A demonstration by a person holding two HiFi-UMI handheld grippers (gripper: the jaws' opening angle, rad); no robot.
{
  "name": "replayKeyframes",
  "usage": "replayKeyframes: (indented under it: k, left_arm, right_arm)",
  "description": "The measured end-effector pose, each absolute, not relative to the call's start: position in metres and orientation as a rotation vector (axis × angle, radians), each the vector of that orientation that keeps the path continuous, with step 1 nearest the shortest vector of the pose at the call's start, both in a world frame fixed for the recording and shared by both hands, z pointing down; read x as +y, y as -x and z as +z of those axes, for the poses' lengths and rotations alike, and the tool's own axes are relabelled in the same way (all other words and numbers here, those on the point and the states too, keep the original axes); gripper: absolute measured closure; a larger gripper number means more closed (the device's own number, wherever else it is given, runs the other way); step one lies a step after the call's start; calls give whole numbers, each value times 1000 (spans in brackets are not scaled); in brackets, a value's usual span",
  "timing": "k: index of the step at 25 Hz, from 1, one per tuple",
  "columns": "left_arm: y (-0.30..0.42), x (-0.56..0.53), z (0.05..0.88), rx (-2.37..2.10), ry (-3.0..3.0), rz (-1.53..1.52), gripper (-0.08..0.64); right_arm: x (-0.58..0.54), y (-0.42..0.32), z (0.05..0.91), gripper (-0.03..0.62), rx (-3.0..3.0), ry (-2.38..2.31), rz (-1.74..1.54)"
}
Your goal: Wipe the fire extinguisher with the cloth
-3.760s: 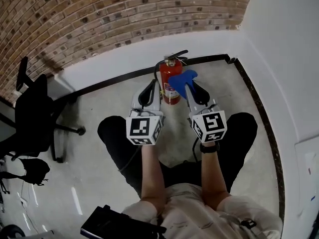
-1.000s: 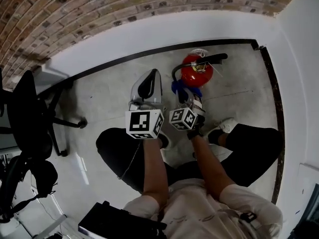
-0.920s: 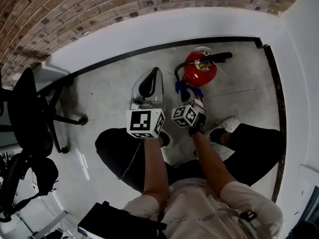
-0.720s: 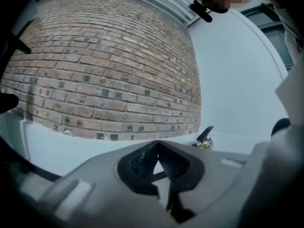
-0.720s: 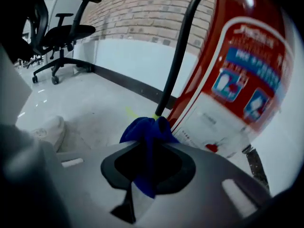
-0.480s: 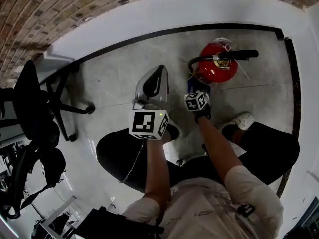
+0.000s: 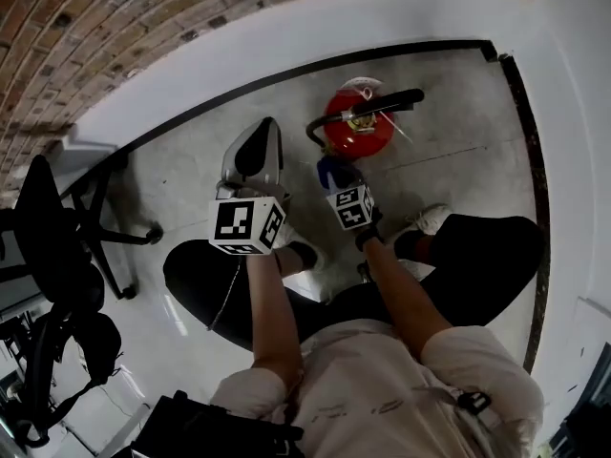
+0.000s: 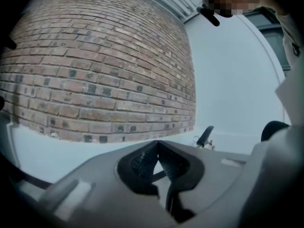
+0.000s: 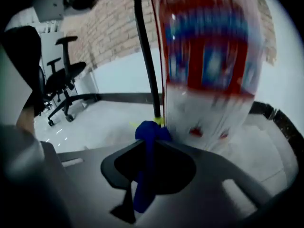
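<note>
The red fire extinguisher stands upright on the floor near the white wall, its black lever and hose on top. In the right gripper view its red and white body fills the frame, close ahead. My right gripper is shut on the blue cloth, and the cloth's bunched end presses against the lower side of the cylinder by the black hose. My left gripper is held up to the left of the extinguisher, shut with nothing in it, pointing at the brick wall.
A black office chair stands at the left. The white wall and black skirting run behind the extinguisher. The person's legs and a white shoe are on the floor just below the grippers. A dark bag lies at the bottom.
The right gripper with the cloth has dropped from beside the extinguisher's top down along its near side. The left gripper has stayed raised and shut.
</note>
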State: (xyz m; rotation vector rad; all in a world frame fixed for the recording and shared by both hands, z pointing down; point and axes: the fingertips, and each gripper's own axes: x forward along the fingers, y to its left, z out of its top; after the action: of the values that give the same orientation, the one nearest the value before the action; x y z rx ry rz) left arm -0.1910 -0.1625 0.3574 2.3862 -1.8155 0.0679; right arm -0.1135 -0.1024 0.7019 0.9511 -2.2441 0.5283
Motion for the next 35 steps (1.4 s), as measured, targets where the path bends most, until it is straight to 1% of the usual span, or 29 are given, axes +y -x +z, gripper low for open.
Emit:
replayKeyframes:
  k: [5,8,10,12,14,16,20,25,29,30,32,35]
  left_arm:
    - [173,-164,328,-1816,-2444,-8,560]
    - [171,-157,314,-1827,-2462,-52,560]
    - [170,-153,308,-1833,-2466,-78,560]
    - [168,-150,304,-1831,-2471,-95,560]
    - [166,-148,303,-1820,-2477,-106,560]
    - [162,-145,303,-1803,-2483,-114,560]
    - [161,-145,305,-1791,-2486,-120,560]
    - [167,-146,313,-1791,-2472,-97,560]
    - [173,-145,328,-1793,-2440,-63,560]
    - [175,-146,331,-1797,-2430,-58,560]
    - [179,-148,336,-1805,-2412,-52,560]
    - [181,-148,347,-1808,-2389,-31,560]
  right_arm:
    - [-100,92,531,532,-2545,-1136,331]
    - [-107,76,431,531,-2690,-1238,115]
    - [-120,60,382,531,-2723,-1351,27]
    - [-139,49,366,531,-2701,-1421,15]
    - [-150,48,369,528,-2704,-1411,1]
    - [-146,53,371,528,-2730,-1367,-86]
    - [-124,67,410,525,-2717,-1234,-153]
    - [-116,70,415,531,-2817,-1345,-284]
    - [-110,76,416,531,-2888,-1360,-284]
    - [-106,83,428,531,-2876,-1297,-267]
    - [-101,97,476,529,-2793,-1173,-146]
    - [-105,84,573,531,-2655,-1235,160]
